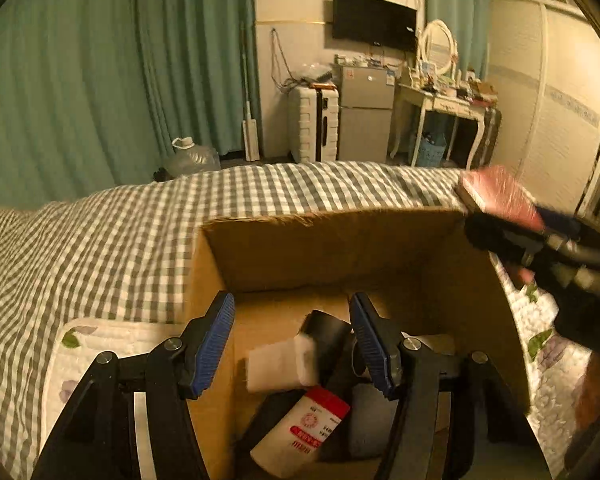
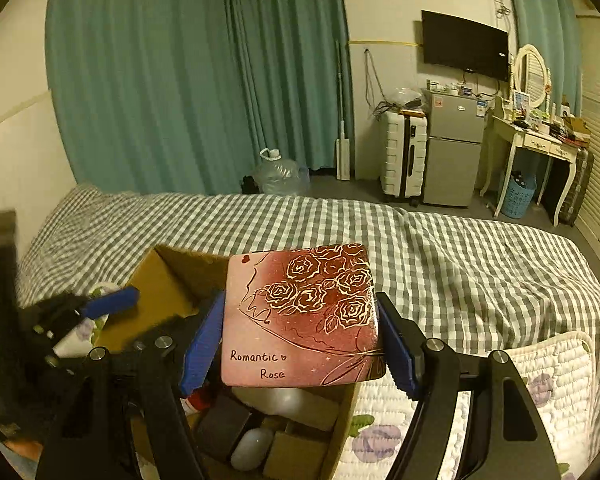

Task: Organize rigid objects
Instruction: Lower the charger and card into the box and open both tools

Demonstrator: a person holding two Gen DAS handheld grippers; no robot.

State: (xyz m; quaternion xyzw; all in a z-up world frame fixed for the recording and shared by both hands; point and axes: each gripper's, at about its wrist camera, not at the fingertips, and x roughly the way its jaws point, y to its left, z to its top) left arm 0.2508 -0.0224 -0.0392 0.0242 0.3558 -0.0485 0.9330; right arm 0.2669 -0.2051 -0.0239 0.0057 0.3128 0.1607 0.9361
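Pink rose-printed tin point(image 2: 302, 316) — flat, lettered "Romantic Rose" — is held level just above the open cardboard box point(image 2: 162, 284), where a red-capped white bottle point(image 1: 300, 432) lies.

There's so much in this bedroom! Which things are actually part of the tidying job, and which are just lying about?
Part of the job:
- cardboard box on the bed
- pink rose tin, clamped in the right gripper
- white bottle with red label already in the box
- left gripper, open above the box

Just lying about:
- suitcase
- small fridge
- water jug
- dressing table
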